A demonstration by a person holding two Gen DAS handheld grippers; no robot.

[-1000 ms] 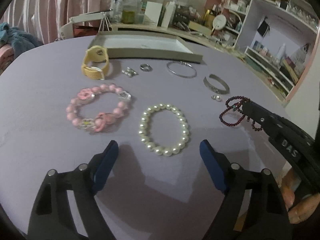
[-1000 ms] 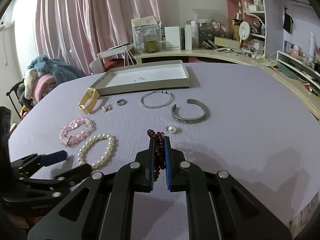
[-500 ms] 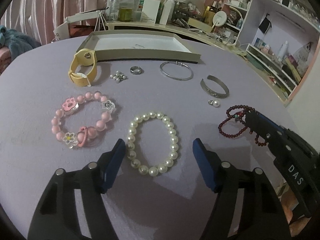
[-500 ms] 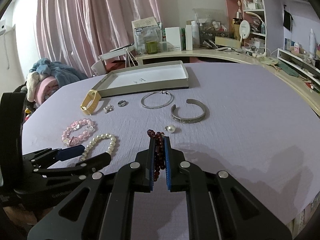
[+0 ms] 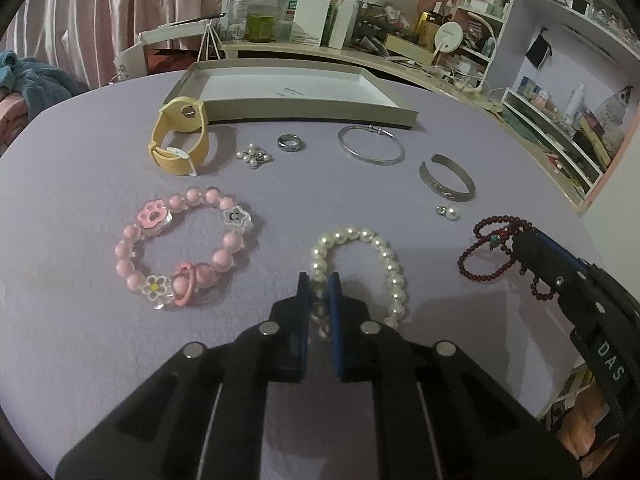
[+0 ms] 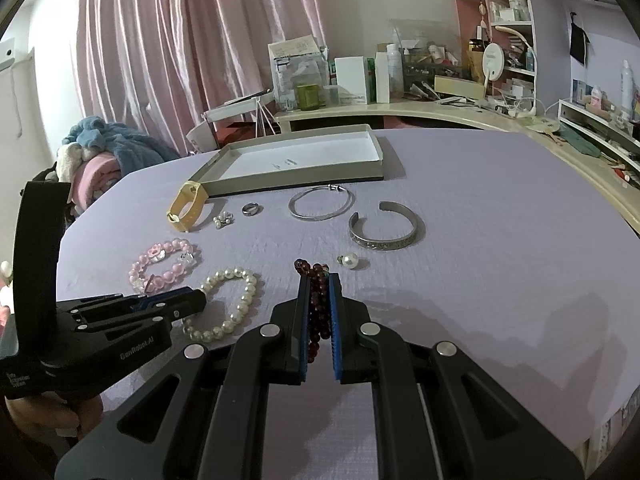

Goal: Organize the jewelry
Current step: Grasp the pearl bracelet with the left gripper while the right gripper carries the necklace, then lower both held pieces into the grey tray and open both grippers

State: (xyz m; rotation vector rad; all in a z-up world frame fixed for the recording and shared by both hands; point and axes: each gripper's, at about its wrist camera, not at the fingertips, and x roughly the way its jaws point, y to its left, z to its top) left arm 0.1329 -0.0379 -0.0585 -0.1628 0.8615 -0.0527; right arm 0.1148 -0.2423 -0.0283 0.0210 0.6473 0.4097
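Lilac-covered counter (image 6: 480, 240), open tray (image 5: 304, 110) at far edge. Left hand-held gripper (image 5: 319, 280) just closed onto near side of pearl bracelet (image 5: 384, 256). Right hand-held gripper (image 6: 319, 280) clamped on dark red bead string (image 6: 318, 300), mid-counter.

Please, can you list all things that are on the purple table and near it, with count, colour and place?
tray: 1, grey with white inside, far side of table
watch band: 1, yellow, left of tray front
pearl cluster: 1, white
ring: 1, silver
bangle: 1, silver, closed
cuff: 1, silver, open
pearl earring: 1, white
pink bracelet: 1, left
pearl bracelet: 1, white, in left tool
dark red beads: 1, in right tool
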